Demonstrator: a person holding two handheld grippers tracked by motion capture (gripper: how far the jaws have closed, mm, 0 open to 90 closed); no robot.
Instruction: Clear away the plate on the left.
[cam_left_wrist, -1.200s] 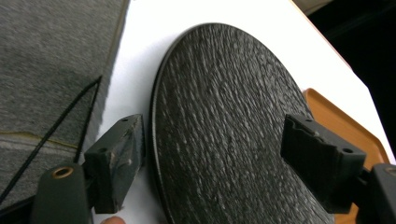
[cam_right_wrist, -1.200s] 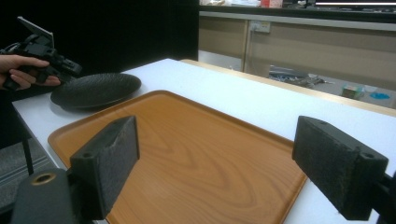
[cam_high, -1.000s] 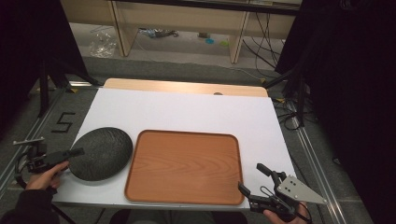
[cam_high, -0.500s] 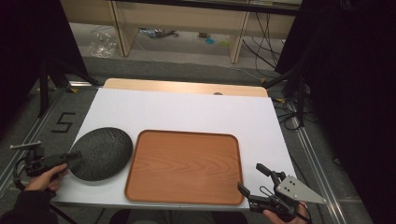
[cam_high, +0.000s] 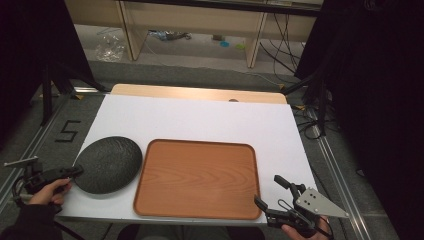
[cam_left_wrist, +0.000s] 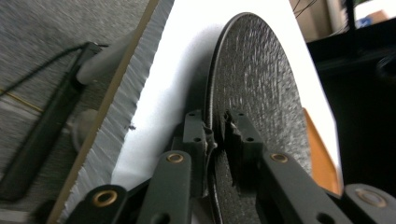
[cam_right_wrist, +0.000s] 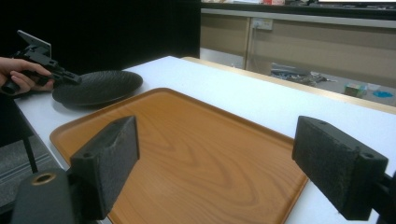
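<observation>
I judge the dark plate (cam_high: 107, 164) stiff, fairly heavy and breakable, its pebbled rim the only sound place to pinch; it sits on the white table (cam_high: 200, 120) just left of the wooden tray (cam_high: 197, 179). My left gripper (cam_left_wrist: 218, 133) is clamped on that near rim, held low; my right gripper (cam_right_wrist: 224, 163) hovers with jaws spread wide by the tray corner

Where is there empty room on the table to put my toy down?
The big bare patch is the white table top behind the black plate and the wooden tray, up to the far wooden edge. The tray itself is empty too. A thin strip runs right of the tray. The front is crowded: left gripper clamps the plate's rim, right gripper waits open.
</observation>
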